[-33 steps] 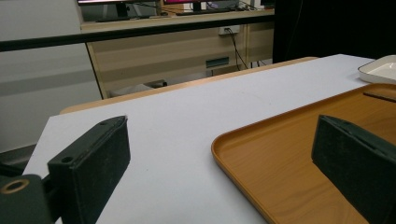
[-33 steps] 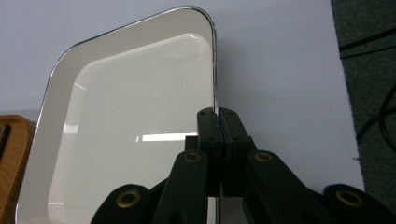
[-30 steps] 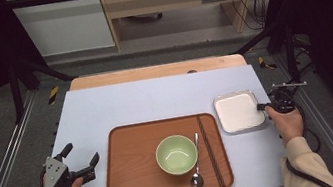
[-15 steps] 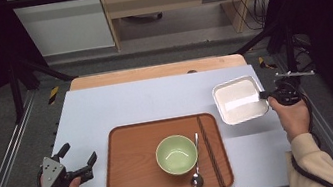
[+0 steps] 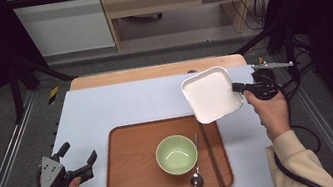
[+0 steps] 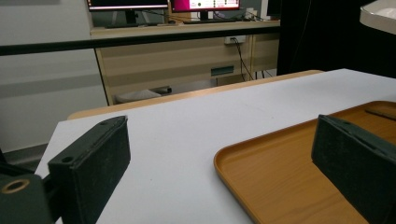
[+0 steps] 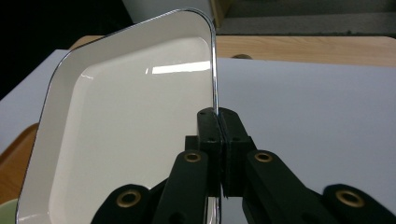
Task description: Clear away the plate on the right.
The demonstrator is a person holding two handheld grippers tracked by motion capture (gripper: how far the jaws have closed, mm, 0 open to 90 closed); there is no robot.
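Observation:
A white square plate hangs in the air over the table's right side, tilted, above the tray's far right corner. My right gripper is shut on its right rim; in the right gripper view the rim runs between the closed jaws of my right gripper. A brown tray lies at the front middle with a green bowl, a spoon and dark chopsticks on it. My left gripper rests open at the front left, beside the tray.
The white tabletop has free room behind and left of the tray. A wooden strip runs along the far edge. Black frame posts stand at both sides, and cables trail off the right edge.
The right gripper has lifted the white plate off the table and carried it up and toward the far middle, tilting it. The left gripper has stayed put.

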